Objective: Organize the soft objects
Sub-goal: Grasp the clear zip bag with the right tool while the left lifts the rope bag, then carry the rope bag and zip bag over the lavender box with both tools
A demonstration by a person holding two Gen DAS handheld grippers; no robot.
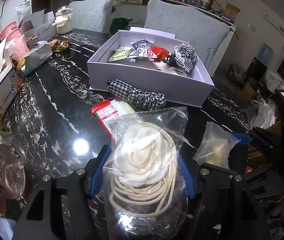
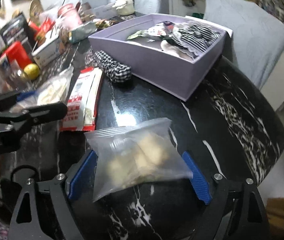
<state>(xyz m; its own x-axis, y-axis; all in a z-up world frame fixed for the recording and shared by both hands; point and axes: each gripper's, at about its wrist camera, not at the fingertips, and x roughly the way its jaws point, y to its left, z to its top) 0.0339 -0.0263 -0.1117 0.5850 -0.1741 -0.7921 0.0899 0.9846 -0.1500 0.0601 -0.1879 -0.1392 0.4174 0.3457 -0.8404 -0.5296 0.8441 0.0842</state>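
While pinched, rope bag [image 1: 144,160] fills left tongs [image 1: 142,172].

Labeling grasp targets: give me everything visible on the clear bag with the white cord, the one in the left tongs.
The clear bag is a thin, crinkly, see-through plastic pouch with a seam printed along its top edge. Inside sit a bunched cream-white cloth and a coil of off-white cord. It stands upright between the blue pads of the left tongs, which press its sides. Behind it, the red snack packet lies on the black marble table. In the right wrist view it is only a blur.
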